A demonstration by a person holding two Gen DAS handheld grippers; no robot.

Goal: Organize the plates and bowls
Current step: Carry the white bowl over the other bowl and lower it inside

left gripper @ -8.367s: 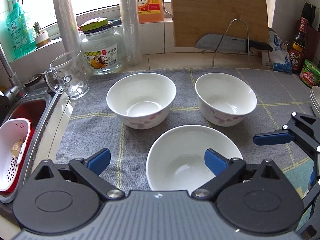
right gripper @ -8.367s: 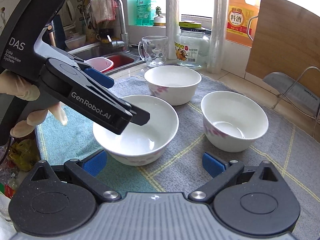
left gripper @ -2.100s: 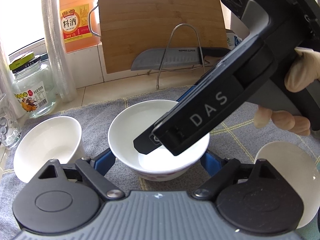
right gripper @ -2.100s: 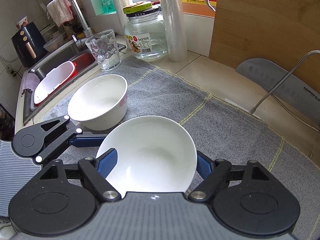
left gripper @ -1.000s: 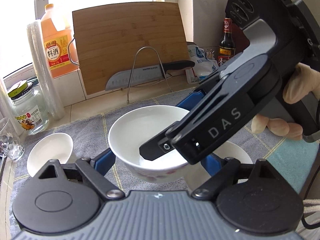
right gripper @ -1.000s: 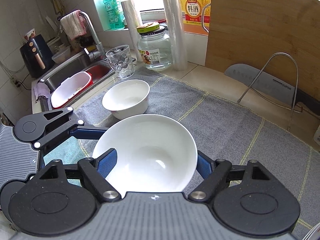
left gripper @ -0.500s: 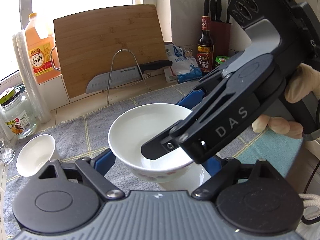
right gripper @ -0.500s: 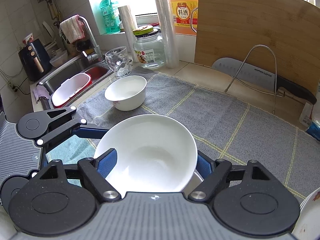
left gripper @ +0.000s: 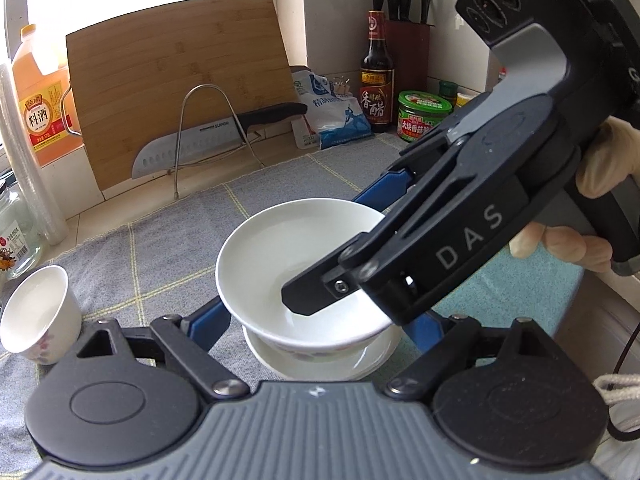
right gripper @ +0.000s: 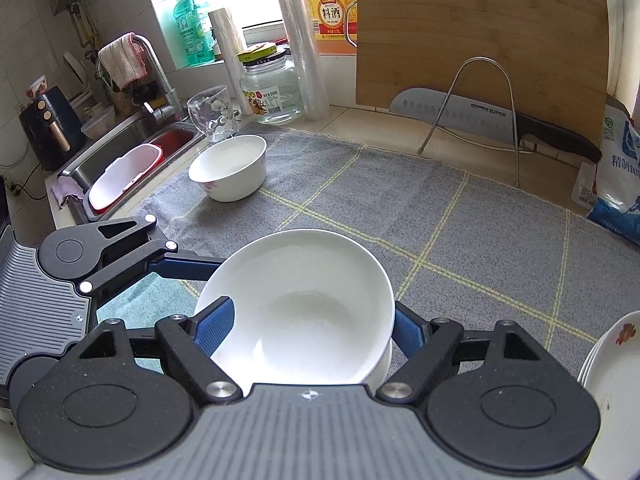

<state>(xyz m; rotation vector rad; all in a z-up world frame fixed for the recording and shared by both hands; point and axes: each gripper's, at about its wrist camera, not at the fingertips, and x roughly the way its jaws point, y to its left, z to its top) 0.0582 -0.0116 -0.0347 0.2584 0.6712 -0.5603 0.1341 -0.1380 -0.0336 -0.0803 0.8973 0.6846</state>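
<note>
A white bowl (left gripper: 280,264) with pink flowers is held between both grippers, just above a second white bowl (left gripper: 360,364) on the grey towel. My left gripper (left gripper: 316,320) grips the bowl's sides with its blue pads. My right gripper (right gripper: 308,328) also clasps this bowl (right gripper: 304,304) from the other side; its black body crosses the left wrist view. A third bowl (right gripper: 230,168) stands far left on the towel (right gripper: 420,216), also seen in the left wrist view (left gripper: 34,316).
A stack of plates (right gripper: 612,376) is at the right edge. A cutting board (left gripper: 180,80) and knife (left gripper: 216,136) on a wire rack stand behind. Sauce bottles and jars (left gripper: 424,116) are back right. Sink (right gripper: 132,152), glass mug (right gripper: 212,118) and jar (right gripper: 272,84) are left.
Both grippers have carried the bowl to the right and lowered it over the second bowl. The third bowl has dropped further back to the left.
</note>
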